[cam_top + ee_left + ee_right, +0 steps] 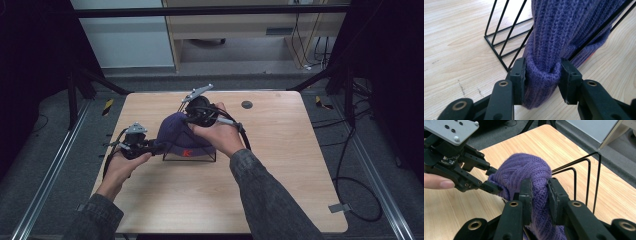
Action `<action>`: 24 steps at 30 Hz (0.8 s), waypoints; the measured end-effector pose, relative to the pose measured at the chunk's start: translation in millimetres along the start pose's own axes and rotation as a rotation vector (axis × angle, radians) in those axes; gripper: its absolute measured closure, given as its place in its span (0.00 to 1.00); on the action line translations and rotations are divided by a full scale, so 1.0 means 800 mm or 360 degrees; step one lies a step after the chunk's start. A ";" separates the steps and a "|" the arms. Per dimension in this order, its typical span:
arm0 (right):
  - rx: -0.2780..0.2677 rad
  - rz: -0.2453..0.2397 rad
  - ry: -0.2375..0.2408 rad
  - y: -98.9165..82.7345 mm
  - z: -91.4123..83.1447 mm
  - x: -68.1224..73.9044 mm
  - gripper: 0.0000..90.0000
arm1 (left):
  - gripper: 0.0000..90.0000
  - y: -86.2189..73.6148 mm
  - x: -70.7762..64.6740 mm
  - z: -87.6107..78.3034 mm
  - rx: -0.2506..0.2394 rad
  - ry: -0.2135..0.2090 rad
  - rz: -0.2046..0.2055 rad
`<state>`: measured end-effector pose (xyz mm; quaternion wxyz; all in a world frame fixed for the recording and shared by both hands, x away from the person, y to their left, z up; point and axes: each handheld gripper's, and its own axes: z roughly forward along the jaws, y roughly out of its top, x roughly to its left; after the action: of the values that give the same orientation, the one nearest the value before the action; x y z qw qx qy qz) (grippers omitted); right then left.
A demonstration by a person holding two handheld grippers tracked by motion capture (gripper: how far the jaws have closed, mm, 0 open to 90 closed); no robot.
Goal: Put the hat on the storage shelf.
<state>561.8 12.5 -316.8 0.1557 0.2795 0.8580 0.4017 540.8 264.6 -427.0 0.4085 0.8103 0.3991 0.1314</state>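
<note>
A purple knit hat [175, 132] with a red mark on its brim is draped over a black wire rack [200, 159] at the middle of the wooden table [280, 175]. My left gripper [159, 147] comes in from the left and is shut on the hat's rolled brim [541, 75], low near the tabletop beside the rack's wires [499, 37]. My right gripper [187, 120] comes from above and behind, shut on a fold of the hat's crown [539, 195]. The right gripper view also shows the left gripper [492, 179] at the hat's edge and the rack's bent wire tops [586, 170].
A small dark round disc [247, 104] lies near the table's far edge, right of the hat. Both forearms in dark sleeves reach in from the near edge. Metal rails and cables run along the floor on either side.
</note>
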 end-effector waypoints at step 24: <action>-0.0042 0.0032 -0.0002 0.007 -0.003 0.003 0.74 | 0.64 -0.006 0.003 -0.004 0.0003 0.0046 -0.0017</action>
<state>560.5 15.3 -310.8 0.1560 0.2864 0.8496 0.4144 537.8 269.6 -429.0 0.4026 0.8066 0.4094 0.1405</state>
